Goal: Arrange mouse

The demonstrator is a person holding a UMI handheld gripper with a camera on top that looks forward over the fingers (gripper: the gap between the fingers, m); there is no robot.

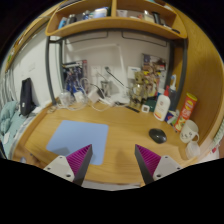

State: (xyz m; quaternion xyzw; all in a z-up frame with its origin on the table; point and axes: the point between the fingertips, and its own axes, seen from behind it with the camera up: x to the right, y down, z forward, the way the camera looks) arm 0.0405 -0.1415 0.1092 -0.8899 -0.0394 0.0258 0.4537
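— Where are we seeing the mouse point(158, 135)?

— It's lying on the wooden desk point(120, 128), ahead of our fingers and off to the right, near a white mug point(188, 131).

— And the gripper point(114, 160)?

— We're holding it released, fingers spread apart with nothing between them. We're looking over a blue mousepad point(78, 136) lying just ahead of the left finger, well apart from the mouse.

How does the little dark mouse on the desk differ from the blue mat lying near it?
The mouse is dark, small and rounded; the mouse pad is pale blue, far larger and flat. The mouse sits off the pad, beyond the open gripper toward one finger's side; the pad lies toward the other's. Both rest on the wooden desk.
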